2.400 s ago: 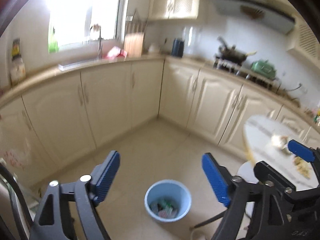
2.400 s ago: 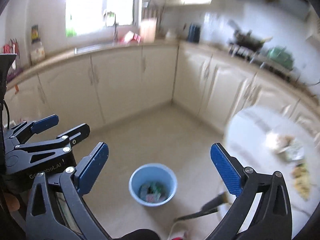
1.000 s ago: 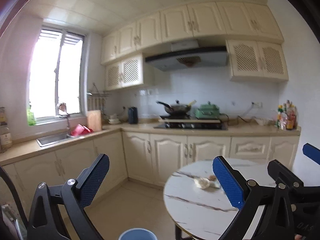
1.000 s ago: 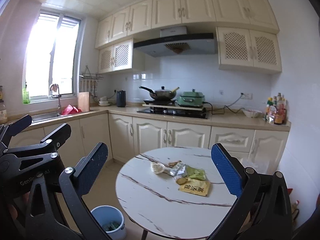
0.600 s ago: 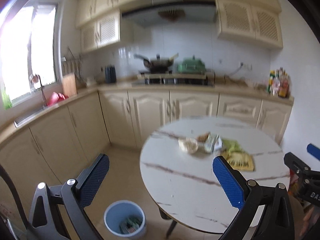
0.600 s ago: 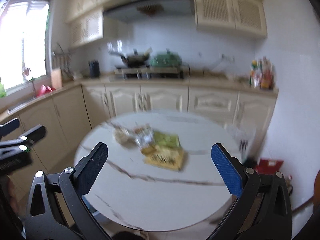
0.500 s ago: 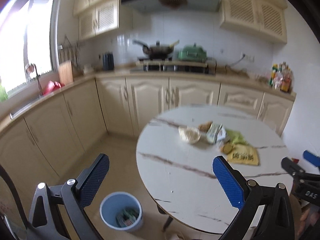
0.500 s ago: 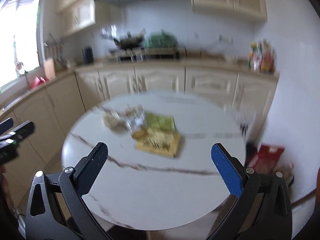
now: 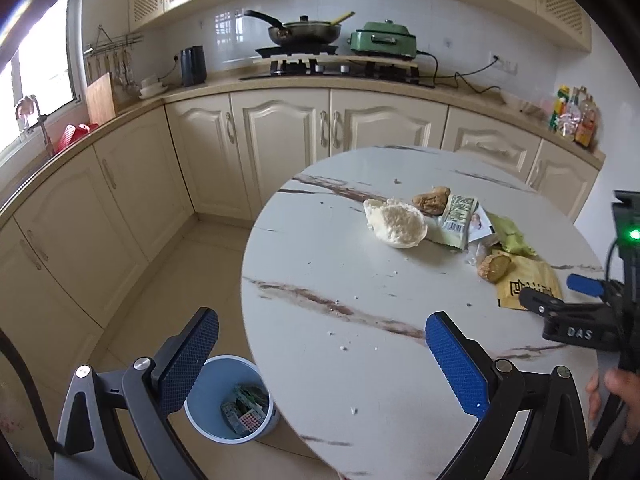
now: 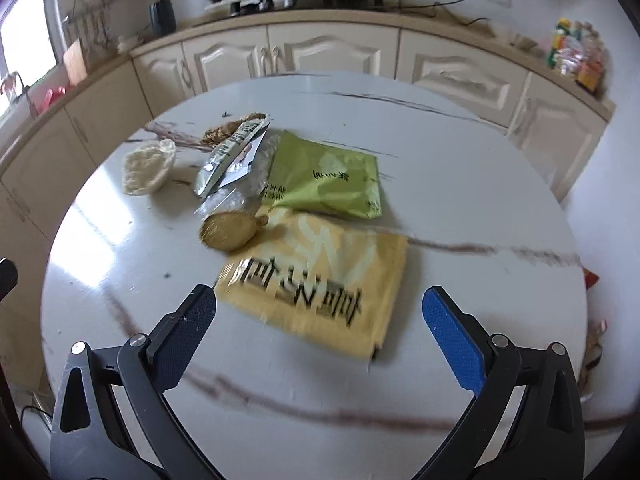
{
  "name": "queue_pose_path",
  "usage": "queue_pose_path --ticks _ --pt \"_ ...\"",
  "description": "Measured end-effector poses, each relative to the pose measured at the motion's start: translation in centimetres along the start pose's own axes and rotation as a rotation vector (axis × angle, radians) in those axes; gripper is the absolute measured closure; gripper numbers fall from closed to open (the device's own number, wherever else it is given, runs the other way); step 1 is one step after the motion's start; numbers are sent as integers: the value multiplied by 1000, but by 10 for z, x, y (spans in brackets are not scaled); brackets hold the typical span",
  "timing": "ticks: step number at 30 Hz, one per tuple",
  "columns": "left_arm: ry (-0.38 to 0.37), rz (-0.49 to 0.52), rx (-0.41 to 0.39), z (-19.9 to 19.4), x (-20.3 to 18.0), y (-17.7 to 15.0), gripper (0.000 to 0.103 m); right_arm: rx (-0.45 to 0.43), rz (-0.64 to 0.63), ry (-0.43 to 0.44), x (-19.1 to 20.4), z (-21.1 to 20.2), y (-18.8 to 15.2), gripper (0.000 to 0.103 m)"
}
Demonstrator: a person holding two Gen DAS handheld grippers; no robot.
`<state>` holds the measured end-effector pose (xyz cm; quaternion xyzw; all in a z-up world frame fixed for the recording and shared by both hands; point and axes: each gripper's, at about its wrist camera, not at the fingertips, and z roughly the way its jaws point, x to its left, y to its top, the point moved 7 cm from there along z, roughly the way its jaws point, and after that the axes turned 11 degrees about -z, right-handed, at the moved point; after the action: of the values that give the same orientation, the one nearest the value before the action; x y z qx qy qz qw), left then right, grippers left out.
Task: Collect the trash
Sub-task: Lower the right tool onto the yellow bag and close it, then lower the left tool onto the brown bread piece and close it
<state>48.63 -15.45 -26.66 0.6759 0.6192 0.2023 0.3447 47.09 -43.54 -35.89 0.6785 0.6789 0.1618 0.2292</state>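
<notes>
Trash lies on a round white marble table (image 9: 340, 280) (image 10: 460, 184): a yellow packet (image 10: 320, 276) (image 9: 528, 284), a green packet (image 10: 324, 176) (image 9: 510, 234), a silver-green wrapper (image 10: 230, 150) (image 9: 458, 214), a white bun piece (image 9: 396, 224) (image 10: 146, 166) and brown food scraps (image 10: 230, 230) (image 9: 494, 266). My right gripper (image 10: 320, 332) hangs open just above the yellow packet's near edge. My left gripper (image 9: 320, 364) is open over the table's near left rim, nothing between its fingers. A blue bin (image 9: 230, 400) with wrappers inside stands on the floor below.
Cream cabinets (image 9: 280, 132) and a counter with a stove (image 9: 320, 66), pan and green cooker run behind the table. Bottles (image 9: 572, 114) stand at the counter's right end. A hand (image 9: 616, 396) holds the right gripper's body at the left wrist view's right edge.
Both views swung up from the floor bin to the table and came closer. The right gripper has dropped toward the yellow packet; the left now hovers over the table's left rim.
</notes>
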Motion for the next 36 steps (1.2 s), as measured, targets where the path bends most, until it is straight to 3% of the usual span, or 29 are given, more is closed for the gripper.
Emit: queue_pose_path --ticks 5,12,17,20,22,26,27,31,33,35,36 --pt "-28 15 27 18 -8 10 1 60 -45 41 -1 25 8 0" --pt "-115 55 67 27 -35 10 1 42 -138 88 2 29 12 1" --pt "-181 113 102 31 -63 4 1 18 -165 111 0 22 8 15" --pt "-218 146 139 42 -89 2 1 0 -148 132 -9 13 2 32" --pt "-239 168 171 53 -108 -2 1 -21 -113 159 -19 7 -3 52" --pt "-206 199 213 82 -131 -5 1 -53 -64 200 -35 -2 -12 74" --pt "-191 206 208 86 -134 -4 1 -59 -62 191 -39 -4 -14 87" --pt "-172 216 195 89 -141 -4 1 -67 -21 224 -53 -6 -22 89" --pt "-171 199 199 87 -138 -6 1 -65 -2 191 -60 -7 -26 89" --pt "-159 180 182 81 -133 -7 1 -73 14 197 -63 -11 -26 83" --pt "-146 175 178 80 -129 -6 1 -75 15 199 -63 -13 -25 73"
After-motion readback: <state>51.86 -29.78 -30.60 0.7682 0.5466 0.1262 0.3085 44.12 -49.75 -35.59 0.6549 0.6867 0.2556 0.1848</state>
